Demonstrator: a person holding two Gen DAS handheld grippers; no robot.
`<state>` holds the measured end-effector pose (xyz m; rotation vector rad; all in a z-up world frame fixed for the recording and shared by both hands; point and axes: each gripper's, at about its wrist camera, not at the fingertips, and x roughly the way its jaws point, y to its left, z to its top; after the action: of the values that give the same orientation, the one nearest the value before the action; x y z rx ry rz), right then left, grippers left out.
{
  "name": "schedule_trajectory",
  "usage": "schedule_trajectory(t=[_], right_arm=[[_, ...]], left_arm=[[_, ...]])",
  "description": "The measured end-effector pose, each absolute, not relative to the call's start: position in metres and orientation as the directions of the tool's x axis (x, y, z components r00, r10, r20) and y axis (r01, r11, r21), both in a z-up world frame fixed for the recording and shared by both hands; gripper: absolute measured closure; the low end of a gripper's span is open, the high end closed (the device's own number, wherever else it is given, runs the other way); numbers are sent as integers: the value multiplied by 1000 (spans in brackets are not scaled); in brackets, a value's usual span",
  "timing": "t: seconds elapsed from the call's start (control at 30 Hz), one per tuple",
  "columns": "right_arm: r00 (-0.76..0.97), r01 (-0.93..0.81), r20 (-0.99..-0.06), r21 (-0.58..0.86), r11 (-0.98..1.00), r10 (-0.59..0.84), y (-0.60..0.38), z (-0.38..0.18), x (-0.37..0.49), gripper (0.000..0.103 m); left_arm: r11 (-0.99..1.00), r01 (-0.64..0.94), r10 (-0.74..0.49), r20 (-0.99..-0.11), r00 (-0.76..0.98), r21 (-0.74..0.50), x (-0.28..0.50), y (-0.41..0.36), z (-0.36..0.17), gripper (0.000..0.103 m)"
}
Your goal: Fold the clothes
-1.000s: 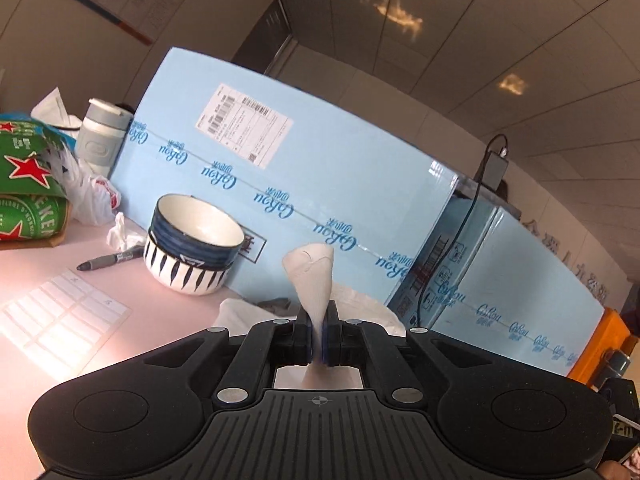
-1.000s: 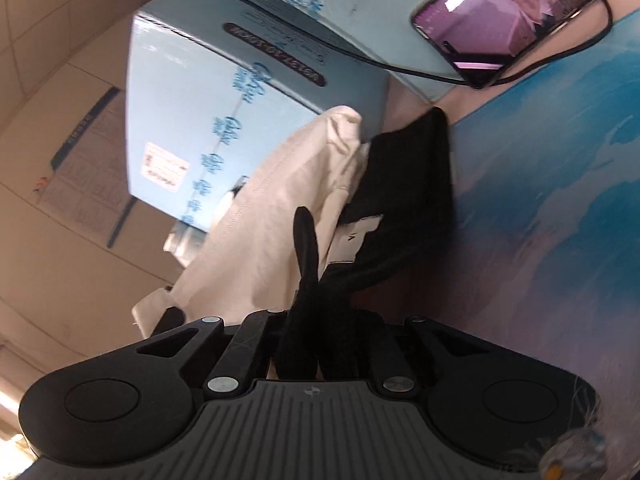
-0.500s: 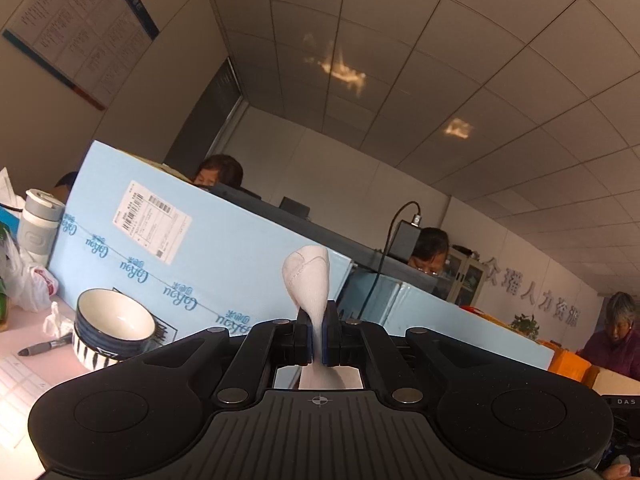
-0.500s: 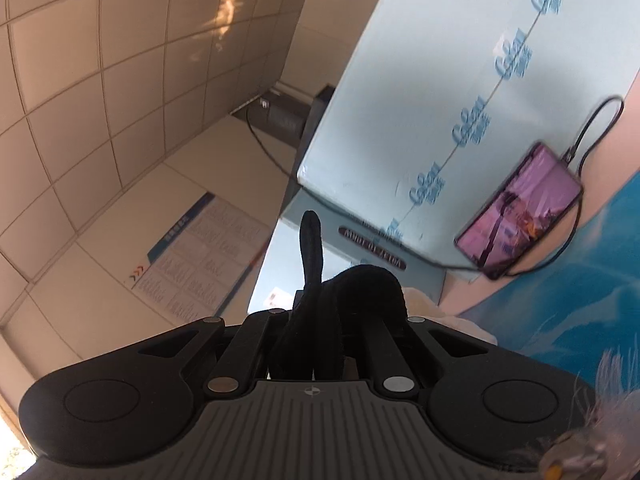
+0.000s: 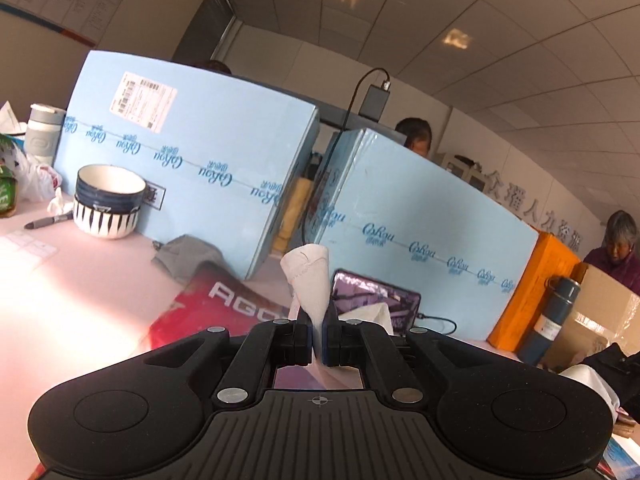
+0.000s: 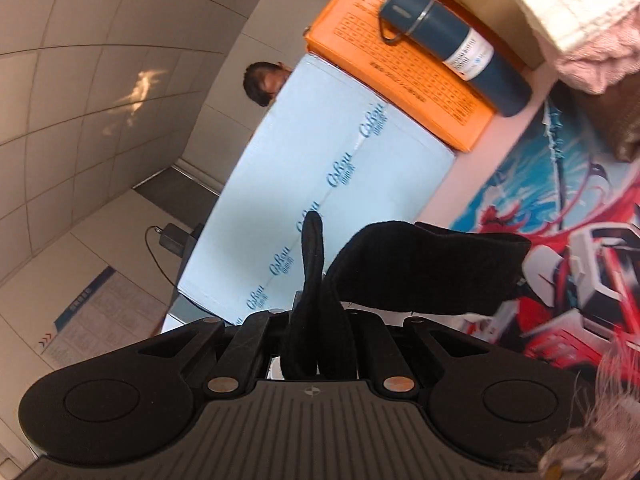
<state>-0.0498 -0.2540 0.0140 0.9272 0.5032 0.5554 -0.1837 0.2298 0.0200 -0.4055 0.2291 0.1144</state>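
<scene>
My left gripper [image 5: 318,340] is shut on a white cloth corner [image 5: 310,280] that sticks up between its jaws; more white cloth [image 5: 370,316] lies just beyond. My right gripper [image 6: 318,344] is shut on black cloth [image 6: 424,268], with one black edge [image 6: 312,248] standing up between the jaws and a broad fold spreading to the right above the printed mat [image 6: 560,280]. In the left wrist view a black-and-white bundle [image 5: 600,372] shows at the far right edge. The rest of the garment is hidden below both grippers.
Light blue boxes [image 5: 192,152] [image 6: 320,184] stand along the table's back. A striped bowl [image 5: 108,200], marker [image 5: 48,222] and grey cloth [image 5: 188,254] sit left. A phone [image 5: 376,296], blue flask [image 5: 554,320] [image 6: 456,44], orange folder [image 6: 400,68] and cardboard box [image 5: 600,308] are right.
Both grippers swung down from facing the ceiling and turned right, still holding the cloth. The right view now shows the mat, flask and orange folder instead of the phone.
</scene>
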Motion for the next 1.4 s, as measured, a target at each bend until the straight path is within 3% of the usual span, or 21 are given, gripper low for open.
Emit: schedule_trajectory(t=[0.23, 0.43, 0.57, 0.63, 0.67, 0.7, 0.73, 0.77, 0.8, 0.93, 1.0, 1.13, 1.23, 1.4], right_arm=[[746, -167, -269, 810, 562, 610, -267, -8, -95, 98], [737, -102, -373, 762, 639, 563, -284, -26, -122, 98], [736, -94, -406, 731, 676, 541, -287, -31, -125, 97], [759, -70, -418, 710, 701, 499, -294, -26, -126, 85], [781, -51, -422, 691, 721, 461, -298, -21, -128, 58], [812, -43, -410, 668, 743, 415, -302, -15, -130, 39], [843, -36, -391, 643, 765, 368, -305, -8, -132, 39], [856, -54, -367, 637, 769, 364, -306, -2, -130, 39], [864, -79, -341, 634, 769, 370, -306, 4, -128, 37], [821, -188, -286, 680, 709, 493, -289, 17, -108, 31], [752, -230, -293, 723, 651, 591, -270, 14, -94, 31], [579, -220, -385, 775, 592, 719, -223, 5, -67, 31], [469, -237, -461, 757, 610, 754, -193, 3, -60, 32], [321, -219, -572, 731, 646, 755, -158, -2, -52, 35]], left_arm=[[925, -177, 71, -307, 949, -336, -226, 211, 19, 100], [911, -281, 126, -447, 885, -300, -243, 205, -5, 98], [892, -375, 201, -521, 829, -252, -244, 211, -16, 84], [889, -427, 300, -494, 816, -165, -243, 211, -7, 77], [883, -456, 361, -463, 810, -110, -243, 211, -1, 68], [874, -482, 415, -427, 803, -57, -242, 210, 6, 60], [872, -489, 444, -385, 809, -21, -238, 209, 14, 39], [882, -472, 439, -344, 830, -13, -233, 208, 21, 22], [896, -444, 419, -311, 853, -11, -227, 207, 29, 18], [987, -141, 107, -356, 929, -71, -168, 201, 44, 12], [998, -57, 44, -413, 910, -20, -130, 190, 39, 12], [996, 42, 8, -535, 845, 81, -65, 169, 22, 12], [995, 70, -15, -591, 807, 71, -43, 168, 5, 12], [995, 84, -39, -616, 787, 45, -31, 174, -9, 12]])
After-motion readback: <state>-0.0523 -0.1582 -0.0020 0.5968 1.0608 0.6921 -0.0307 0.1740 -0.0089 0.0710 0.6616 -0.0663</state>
